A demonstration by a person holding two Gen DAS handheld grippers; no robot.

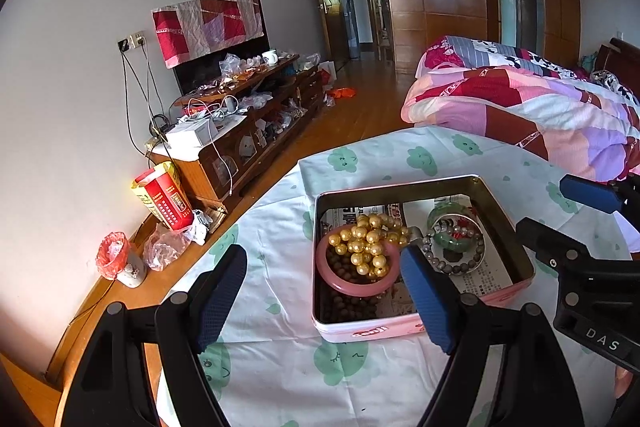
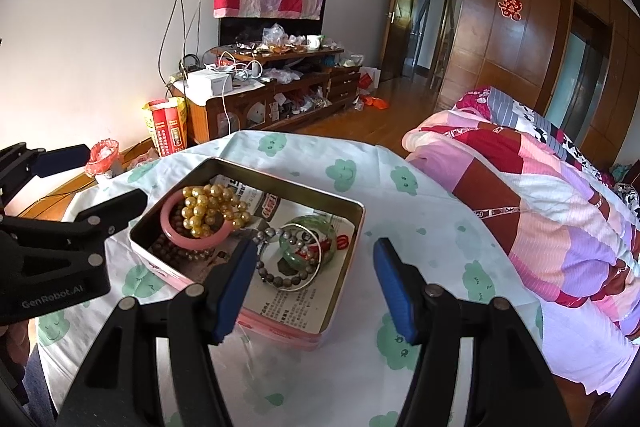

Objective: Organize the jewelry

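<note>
jewelry tin between two open grippers

jewelry lies heaped in a pink tin (image 1: 404, 331) (image 2: 344, 291), open with no lid on it, lined with printed newspaper, standing on a table under a pale cloth with green clouds (image 1: 280, 219) (image 2: 420, 211). in the tin's left part a pink bangle (image 1: 348, 289) (image 2: 200, 242) rests tilted on dark brown beads (image 1: 344, 307) (image 2: 172, 251), and a string of gold beads (image 1: 364, 247) (image 2: 204, 211) is piled over and inside the bangle's ring. further right sit a green bangle (image 1: 438, 217) (image 2: 308, 259), a thin silver bangle (image 1: 482, 239) (image 2: 316, 277) and a bracelet of grey-brown beads (image 1: 456, 269) (image 2: 284, 283), overlapping one another; a small red piece lies inside the green one, too small to tell apart.

the left gripper (image 1: 324, 297) (image 2: 98, 175) hovers at the near left of the tin, its blue-padded fingers spread wide and holding nothing; in its own view the left finger hangs over bare cloth and the right finger crosses in front of the tin's near middle. the right gripper (image 2: 314, 291) (image 1: 556, 205) is at the near right, likewise wide open and empty, its left finger in front of the tin's near edge and its right finger over the cloth just right of the tin.

beyond the table stand a cluttered wooden tv cabinet (image 1: 256, 131) (image 2: 280, 95) against the far wall, a red and yellow bag (image 1: 164, 201) (image 2: 166, 129) on the floor left of it, and a bed with a patchwork quilt (image 1: 520, 107) (image 2: 540, 203) on the right.
</note>
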